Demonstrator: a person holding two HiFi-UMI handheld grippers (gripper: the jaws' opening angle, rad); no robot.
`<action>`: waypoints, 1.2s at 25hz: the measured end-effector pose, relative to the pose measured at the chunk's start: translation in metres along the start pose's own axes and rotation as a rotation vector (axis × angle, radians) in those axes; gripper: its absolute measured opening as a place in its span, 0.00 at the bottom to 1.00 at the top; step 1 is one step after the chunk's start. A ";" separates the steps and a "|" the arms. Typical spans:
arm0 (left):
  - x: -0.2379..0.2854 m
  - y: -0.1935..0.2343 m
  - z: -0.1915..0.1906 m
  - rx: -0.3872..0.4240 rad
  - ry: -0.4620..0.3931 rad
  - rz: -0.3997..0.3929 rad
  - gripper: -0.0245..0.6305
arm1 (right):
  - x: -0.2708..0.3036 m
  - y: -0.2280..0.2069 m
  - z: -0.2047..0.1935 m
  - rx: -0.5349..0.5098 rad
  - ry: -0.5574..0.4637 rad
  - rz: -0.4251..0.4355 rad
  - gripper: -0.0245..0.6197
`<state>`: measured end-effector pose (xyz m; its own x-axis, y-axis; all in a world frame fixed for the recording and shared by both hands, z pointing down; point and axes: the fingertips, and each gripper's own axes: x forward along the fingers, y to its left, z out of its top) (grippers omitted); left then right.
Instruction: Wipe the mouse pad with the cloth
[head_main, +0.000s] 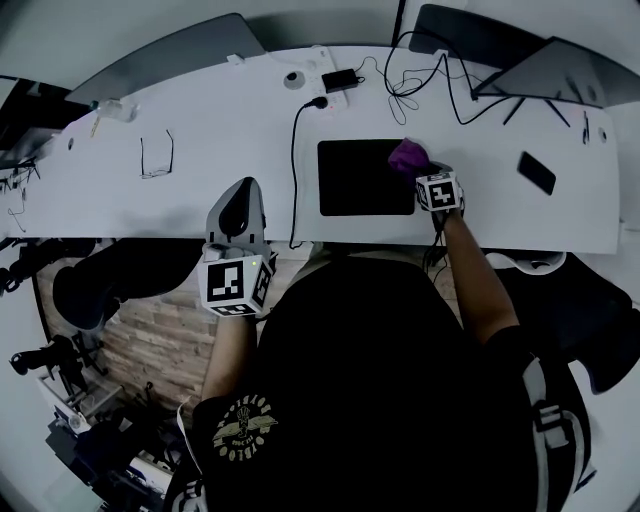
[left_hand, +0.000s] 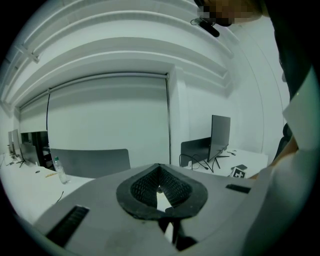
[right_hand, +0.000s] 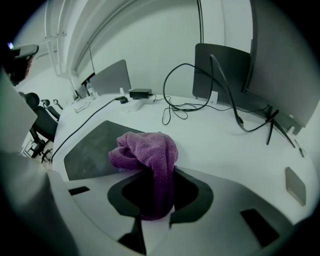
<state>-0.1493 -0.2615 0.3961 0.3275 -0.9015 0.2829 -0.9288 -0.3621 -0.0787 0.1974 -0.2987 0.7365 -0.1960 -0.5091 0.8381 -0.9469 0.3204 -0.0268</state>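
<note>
Purple cloth (right_hand: 147, 150): soft, light, limp, we judge | right gripper (head_main: 418, 168) jaws pinch one bunched fold, the rest heaped on the pad's (head_main: 360, 178) far right corner | we would grip it mid-bunch for pressure | left gripper (left_hand: 160, 187) left of pad, jaws nearly together, empty

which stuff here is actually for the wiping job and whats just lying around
For the job:
- mouse pad
- cloth, pinched in the right hand-held gripper

Lying about:
- glasses
- phone
- cables
- power brick
- bottle
- left hand-held gripper, shut on nothing, idle
</note>
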 end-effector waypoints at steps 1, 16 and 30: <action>-0.001 -0.001 0.002 0.001 -0.007 0.000 0.04 | -0.005 -0.001 0.000 0.003 -0.007 -0.001 0.18; -0.032 -0.010 0.000 -0.055 -0.058 0.058 0.04 | -0.081 0.144 0.055 -0.251 -0.197 0.318 0.18; -0.089 0.006 -0.031 -0.074 -0.014 0.193 0.04 | -0.013 0.258 0.024 -0.403 -0.060 0.519 0.18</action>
<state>-0.1895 -0.1766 0.4002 0.1445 -0.9559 0.2556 -0.9845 -0.1648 -0.0597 -0.0508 -0.2281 0.7059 -0.6265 -0.2475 0.7391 -0.5583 0.8042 -0.2039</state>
